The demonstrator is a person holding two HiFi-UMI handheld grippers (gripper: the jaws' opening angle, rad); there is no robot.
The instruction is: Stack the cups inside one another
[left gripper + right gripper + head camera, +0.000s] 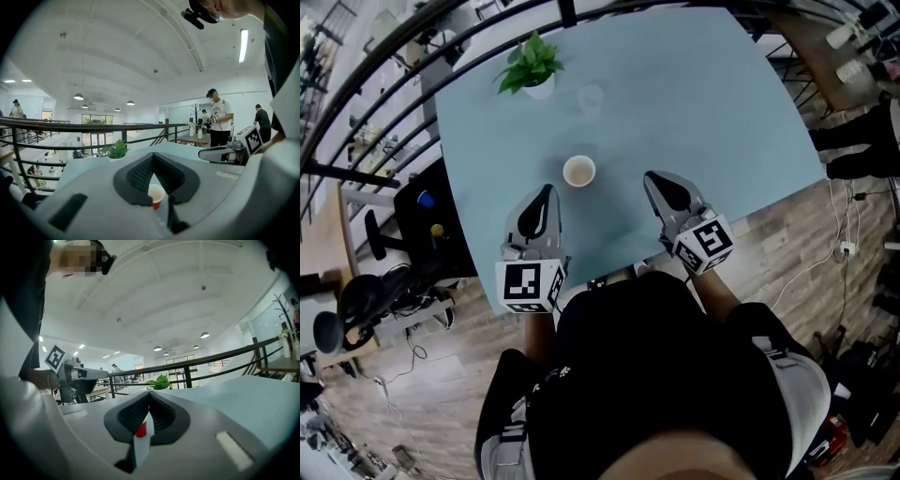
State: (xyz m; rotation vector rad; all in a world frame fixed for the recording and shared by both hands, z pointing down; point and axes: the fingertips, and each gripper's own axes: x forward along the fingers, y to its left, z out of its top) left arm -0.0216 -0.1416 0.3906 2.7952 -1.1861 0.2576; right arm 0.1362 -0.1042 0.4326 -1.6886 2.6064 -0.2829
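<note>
One red cup with a white inside (579, 171) stands upright on the light blue table (712, 103), between my two grippers and a little beyond their tips. My left gripper (546, 190) lies to its lower left with its jaws together and nothing in them. My right gripper (652, 176) lies to the cup's right, shut and empty too. The cup (155, 193) shows through the gap behind the left gripper (153, 155) tips, and the same cup (141, 429) shows behind the right gripper (149, 393) tips. A faint see-through cup (591, 97) stands farther back.
A small potted plant (532, 67) stands at the table's far left. A black railing (384, 75) runs behind the table. The near table edge lies just below both grippers. Other people stand at a table (197, 138) in the background.
</note>
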